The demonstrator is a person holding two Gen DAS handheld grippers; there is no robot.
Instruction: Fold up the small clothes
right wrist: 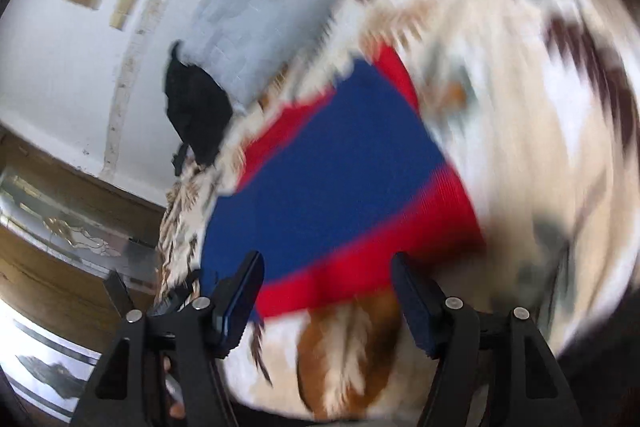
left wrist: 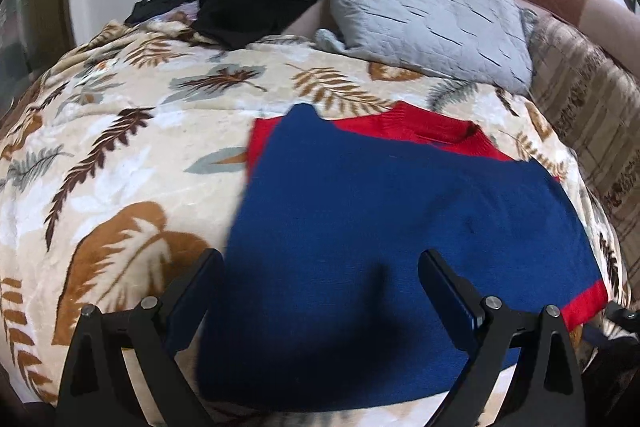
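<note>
I see both my grippers, left gripper [left wrist: 320,291] and right gripper [right wrist: 328,291], gaping empty over the blue-and-red sweater [left wrist: 400,219] (partly folded); a careless pinch could snag the leaf-print blanket [left wrist: 120,187].

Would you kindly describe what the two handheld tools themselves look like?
Both the left tool and right tool are matte black: angular, triangular-cutout linkage arms joined by round silver pins, ending in flat rectangular fingers with dark blue pads. No cables or markings visible.
</note>
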